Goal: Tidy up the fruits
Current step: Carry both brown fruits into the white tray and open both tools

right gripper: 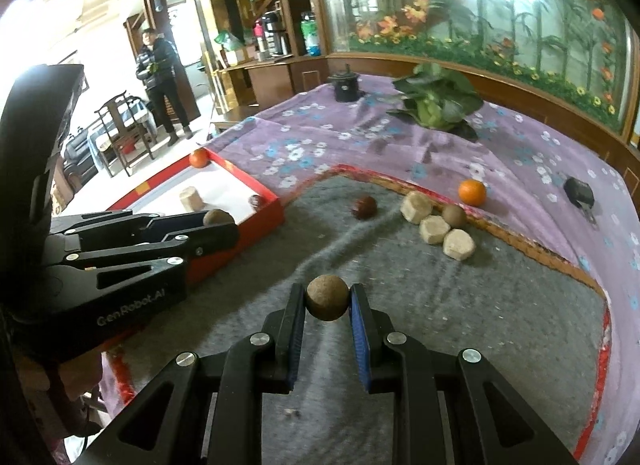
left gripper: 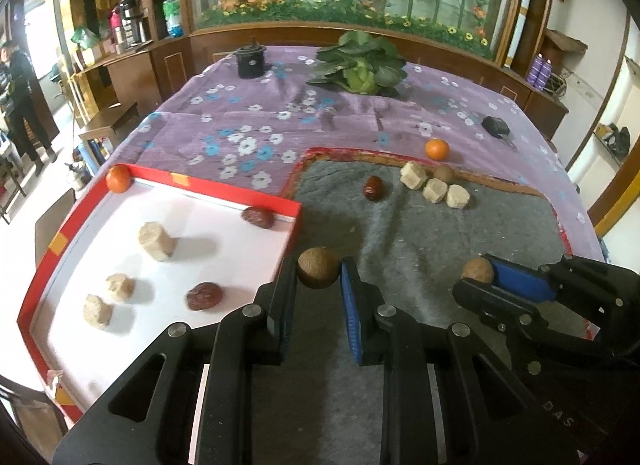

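Observation:
My left gripper [left gripper: 319, 269] is shut on a round brown fruit [left gripper: 318, 273], held over the grey mat [left gripper: 460, 241] beside the corner of the red tray [left gripper: 216, 185]. To its right my right gripper [left gripper: 476, 273] is shut on a second brown fruit [left gripper: 478, 270]. The right wrist view shows that gripper [right gripper: 327, 294] clamping its fruit [right gripper: 327, 297], with the left gripper [right gripper: 219, 223] near the tray [right gripper: 240, 177]. In the tray lie an orange [left gripper: 118, 179], two red dates [left gripper: 258, 217] and three beige blocks [left gripper: 157, 241]. On the mat are a date [left gripper: 373, 188], beige blocks [left gripper: 435, 190], a brown fruit [left gripper: 444, 174] and an orange [left gripper: 437, 149].
A purple floral cloth [left gripper: 248, 121] covers the table. A leafy green vegetable [left gripper: 362, 61] and a black canister [left gripper: 250, 61] stand at the far side, and a small black object [left gripper: 496, 127] lies at the right. A person [right gripper: 162, 77] stands beyond wooden chairs [right gripper: 120, 125] on the left.

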### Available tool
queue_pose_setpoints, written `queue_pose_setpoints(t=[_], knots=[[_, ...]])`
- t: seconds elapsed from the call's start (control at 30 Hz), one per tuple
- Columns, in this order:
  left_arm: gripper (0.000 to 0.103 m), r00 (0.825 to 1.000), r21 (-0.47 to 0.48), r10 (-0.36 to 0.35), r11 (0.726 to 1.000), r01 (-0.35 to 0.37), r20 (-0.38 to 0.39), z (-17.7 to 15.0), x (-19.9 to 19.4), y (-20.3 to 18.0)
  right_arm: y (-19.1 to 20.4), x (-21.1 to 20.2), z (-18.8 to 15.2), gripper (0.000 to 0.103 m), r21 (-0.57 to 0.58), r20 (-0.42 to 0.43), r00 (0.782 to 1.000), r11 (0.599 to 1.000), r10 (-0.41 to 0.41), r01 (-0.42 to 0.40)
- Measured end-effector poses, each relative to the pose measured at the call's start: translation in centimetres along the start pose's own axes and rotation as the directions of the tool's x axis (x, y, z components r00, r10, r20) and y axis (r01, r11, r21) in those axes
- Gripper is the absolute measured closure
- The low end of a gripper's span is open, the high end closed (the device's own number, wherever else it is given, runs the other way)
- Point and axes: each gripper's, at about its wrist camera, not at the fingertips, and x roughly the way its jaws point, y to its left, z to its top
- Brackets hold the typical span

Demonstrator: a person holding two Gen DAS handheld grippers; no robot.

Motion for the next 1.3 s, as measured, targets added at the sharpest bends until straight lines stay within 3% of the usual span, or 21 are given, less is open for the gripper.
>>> queue_pose_setpoints(t=[0.5,0.87,1.3], knots=[[0.082,0.995,-0.130,0.091,0.987,-0.094,-0.034,-2.7,-0.9,8.4,5.6,3.1,2.7,0.082,-0.099,-0.025,0.996,0.991,0.090,-0.092],[0.082,0.992,-0.158,0.103,0.981,-0.113,-0.073,-4.0,0.6,10.3,8.3,8.1,5.7,0.082,-0.144,-0.084,0.987,0.978,0.138,-0.149],[0.082,0.990,-0.180,0.090,0.978,-0.108,-0.105,-4.0,1.9,10.9,9.3,13.6,6.6,0.082,-0.150,-0.172,0.975,0.974,0.140,-0.167]])
